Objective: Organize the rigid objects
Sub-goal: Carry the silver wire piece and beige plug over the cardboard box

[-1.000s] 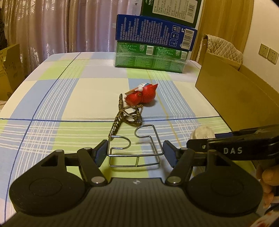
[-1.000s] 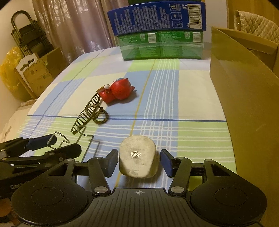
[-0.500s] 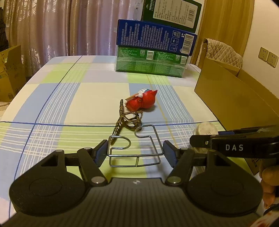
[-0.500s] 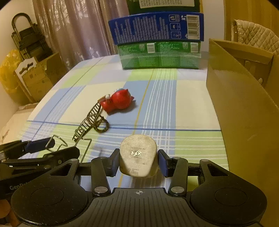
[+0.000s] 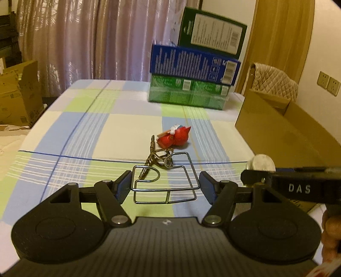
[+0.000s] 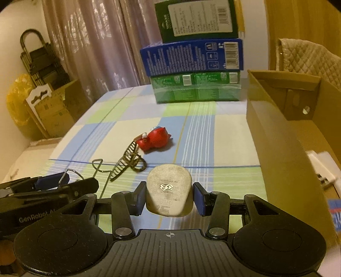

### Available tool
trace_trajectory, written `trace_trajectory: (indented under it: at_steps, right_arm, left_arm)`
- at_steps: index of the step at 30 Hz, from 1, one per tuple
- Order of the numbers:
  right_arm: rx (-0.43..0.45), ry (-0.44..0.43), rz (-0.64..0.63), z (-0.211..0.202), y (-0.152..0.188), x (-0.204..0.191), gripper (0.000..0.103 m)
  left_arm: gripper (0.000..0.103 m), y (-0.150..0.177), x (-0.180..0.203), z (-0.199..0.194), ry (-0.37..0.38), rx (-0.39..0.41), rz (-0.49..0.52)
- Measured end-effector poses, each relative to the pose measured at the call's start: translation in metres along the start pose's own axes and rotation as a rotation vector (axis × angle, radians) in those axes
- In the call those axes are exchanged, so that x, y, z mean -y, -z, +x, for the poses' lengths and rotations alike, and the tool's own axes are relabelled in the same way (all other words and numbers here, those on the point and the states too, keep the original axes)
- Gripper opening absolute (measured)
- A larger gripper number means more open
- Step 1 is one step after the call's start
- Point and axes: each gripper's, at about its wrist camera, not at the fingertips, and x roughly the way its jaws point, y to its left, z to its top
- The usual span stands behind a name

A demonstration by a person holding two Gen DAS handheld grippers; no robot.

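- A table under a checked cloth (image 5: 119,127) of pale blue, green and cream squares fills the room's middle, lit by warm, yellowish indoor light.
- Mauve curtains (image 5: 85,42) hang closed across the far wall behind the table.
- Three boxes are stacked at the table's far edge: a dark green box (image 6: 198,19) on a blue box (image 6: 191,57) on a green box (image 6: 196,88).
- A chair with a quilted beige cover (image 5: 275,82) stands at the right, before wood panelling (image 5: 283,36).
- Two wall sockets (image 5: 327,83) sit on the pale right-hand wall.
- Cardboard cartons (image 5: 19,93) rest on the floor at the left; a yellow bag (image 6: 17,102) and a black folding trolley (image 6: 40,64) lean nearby.
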Motion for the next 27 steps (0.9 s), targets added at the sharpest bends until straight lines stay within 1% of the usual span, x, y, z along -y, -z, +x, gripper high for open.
trace_trajectory:
  at_steps: [7,14,17,22,27]
  right_arm:
    - [0.054,-0.01,0.002,-0.052,-0.004,-0.008,0.043]
    - [0.114,-0.006,0.009,-0.107,-0.012,-0.009,0.043]
    - [0.125,-0.003,0.003,-0.124,-0.009,-0.009,0.043]
    - [0.135,0.02,0.0,-0.143,-0.005,-0.005,0.043]
    - [0.157,0.036,0.008,-0.163,-0.003,0.003,0.043]
  left_arm:
    - [0.064,-0.001,0.018,-0.054,-0.012,0.029,-0.011]
    - [0.064,-0.002,0.033,-0.093,-0.014,0.039,-0.037]
    - [0.064,-0.003,0.038,-0.105,-0.008,0.043,-0.048]
    - [0.064,-0.003,0.049,-0.12,0.0,0.053,-0.035]
    - [0.064,-0.005,0.058,-0.128,0.019,0.056,-0.033]
